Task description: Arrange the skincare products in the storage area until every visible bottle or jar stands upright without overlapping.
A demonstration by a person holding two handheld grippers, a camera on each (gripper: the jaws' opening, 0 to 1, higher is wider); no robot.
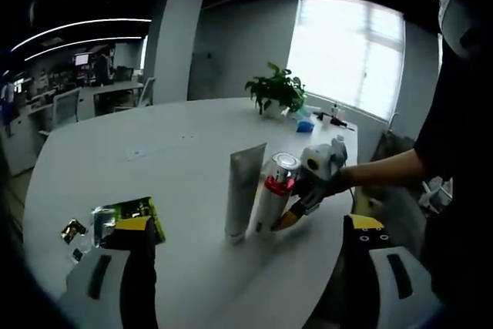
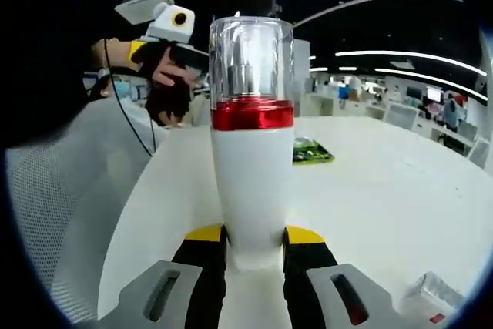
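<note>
Round white table, open-plan office. Right gripper clamps upright white red-banded clear-capped bottle; left gripper open, empty.

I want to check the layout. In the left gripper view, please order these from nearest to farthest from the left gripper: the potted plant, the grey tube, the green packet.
1. green packet, just beyond the left gripper, by its left jaw.
2. grey tube, upright mid-table, beside the pump bottle that the right gripper holds.
3. potted plant, at the table's far edge.
</note>
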